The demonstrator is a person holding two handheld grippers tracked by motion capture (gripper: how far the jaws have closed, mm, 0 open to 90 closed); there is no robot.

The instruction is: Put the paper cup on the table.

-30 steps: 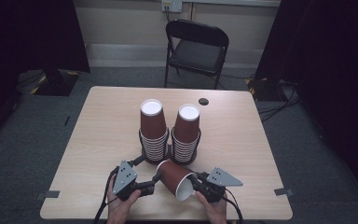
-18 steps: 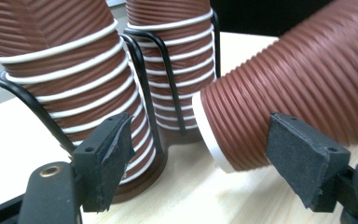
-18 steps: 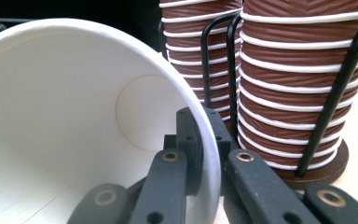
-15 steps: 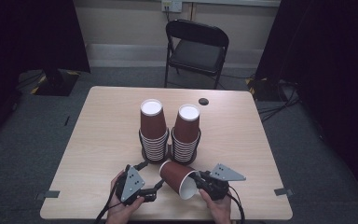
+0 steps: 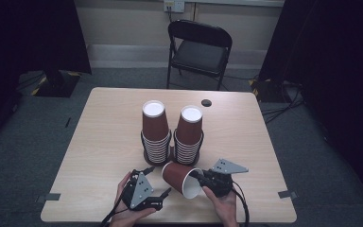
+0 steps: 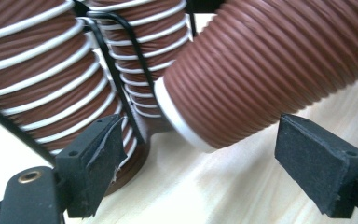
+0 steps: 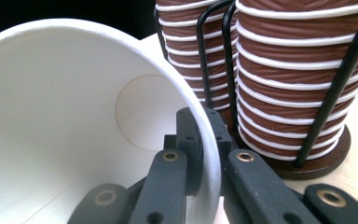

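Note:
Two stacks of ribbed brown paper cups, the left stack point(image 5: 154, 132) and the right stack point(image 5: 189, 135), stand upside down in black wire holders at the table's middle. My right gripper point(image 5: 198, 178) is shut on the rim of a single brown cup point(image 5: 178, 176) that lies tilted on its side, white inside point(image 7: 74, 135) facing the camera. My left gripper point(image 5: 157, 183) is open near the table's front edge, its pads point(image 6: 95, 163) apart, with the held cup's base point(image 6: 242, 79) just ahead of them and not between them.
A small dark round object point(image 5: 206, 102) lies near the table's far edge. A black folding chair point(image 5: 198, 47) stands beyond the table point(image 5: 99, 142). The wire holder's round wooden base point(image 7: 317, 163) sits close to my right gripper.
My left gripper has drawn back toward the front edge and turned. The right gripper with the cup has stayed almost still.

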